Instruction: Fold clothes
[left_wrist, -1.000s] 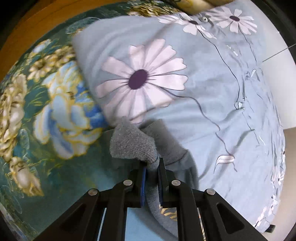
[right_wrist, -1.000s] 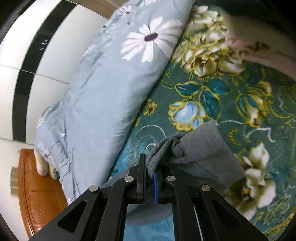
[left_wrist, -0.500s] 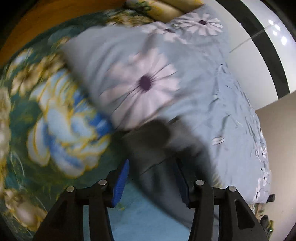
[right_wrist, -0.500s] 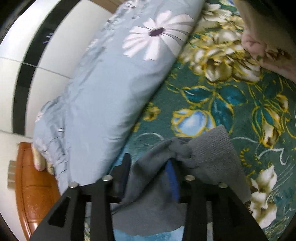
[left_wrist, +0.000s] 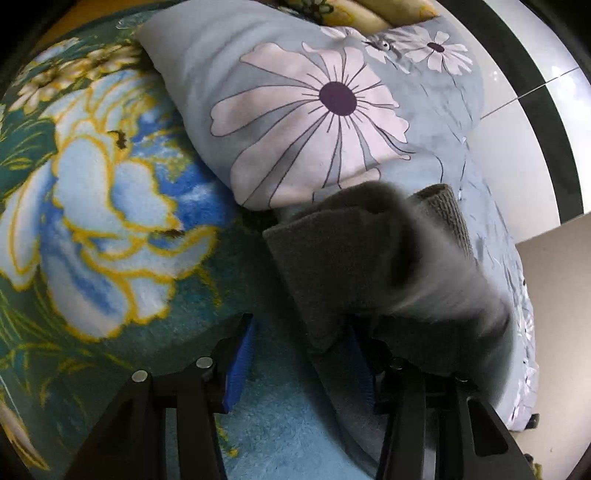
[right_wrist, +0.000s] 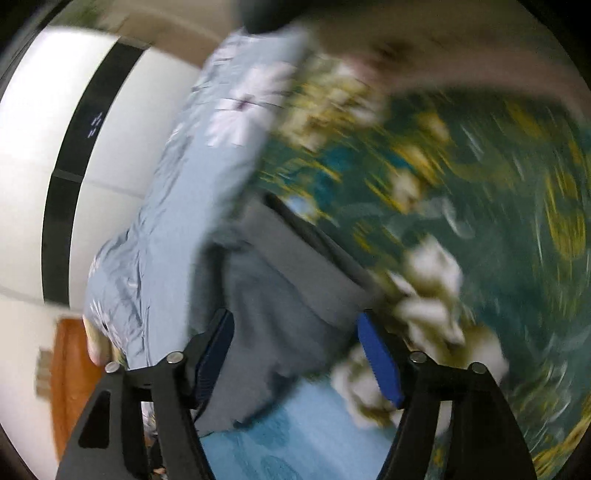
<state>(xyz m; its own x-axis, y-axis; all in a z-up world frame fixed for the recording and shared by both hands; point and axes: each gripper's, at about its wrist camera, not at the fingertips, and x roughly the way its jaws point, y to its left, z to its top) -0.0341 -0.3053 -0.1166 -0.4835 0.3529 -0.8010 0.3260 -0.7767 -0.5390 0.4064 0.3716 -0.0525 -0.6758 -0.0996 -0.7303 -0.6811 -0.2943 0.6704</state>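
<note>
A grey knit garment (left_wrist: 354, 266) lies folded on the green flowered blanket (left_wrist: 110, 206), against a light blue daisy-print pillow (left_wrist: 314, 99). My left gripper (left_wrist: 301, 363) is open, its blue-padded fingers (left_wrist: 240, 365) apart, with the garment's near edge between them, not clamped. In the blurred right wrist view the same grey garment (right_wrist: 288, 291) lies between the open fingers of my right gripper (right_wrist: 299, 363), also loose.
The long blue pillow (right_wrist: 177, 206) runs beside a white wall (right_wrist: 33, 122) with a black stripe. A wooden headboard (right_wrist: 70, 376) shows at the lower left. A pinkish cloth (right_wrist: 461, 62) lies at the blanket's far side.
Both grippers were shut on the grey garment a second ago. Both have opened and let it go onto the blanket. The right gripper is now moving fast.
</note>
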